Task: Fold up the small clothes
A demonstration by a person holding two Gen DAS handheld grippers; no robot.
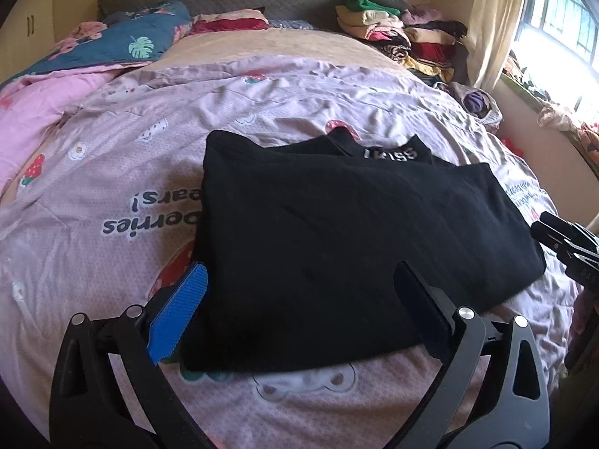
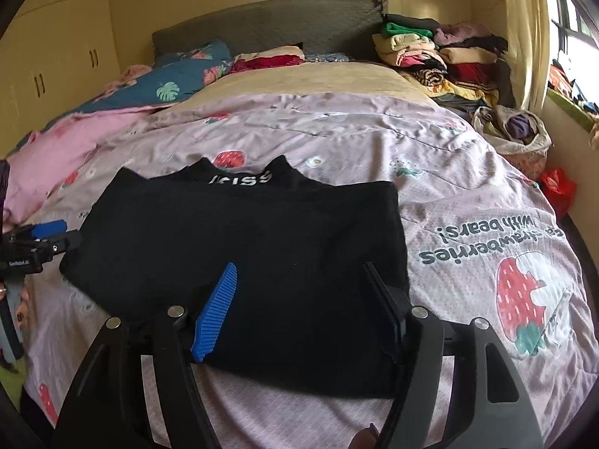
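Observation:
A black top (image 1: 337, 224) with white letters at its collar lies folded flat on the pink strawberry-print bedspread (image 1: 112, 194); it also shows in the right wrist view (image 2: 254, 247). My left gripper (image 1: 299, 280) is open, its jaws wide apart over the garment's near left edge, holding nothing. My right gripper (image 2: 303, 280) is open over the garment's near right part, holding nothing. The right gripper's body shows at the right edge of the left wrist view (image 1: 569, 247); the left gripper shows at the left edge of the right wrist view (image 2: 37, 243).
A pile of folded clothes (image 2: 441, 56) sits at the bed's far right corner by the grey headboard (image 2: 269, 22). A blue leaf-print quilt (image 1: 123, 45) and pink blanket (image 1: 33, 104) lie at the far left. A bag of clothes (image 2: 516, 131) and window are at right.

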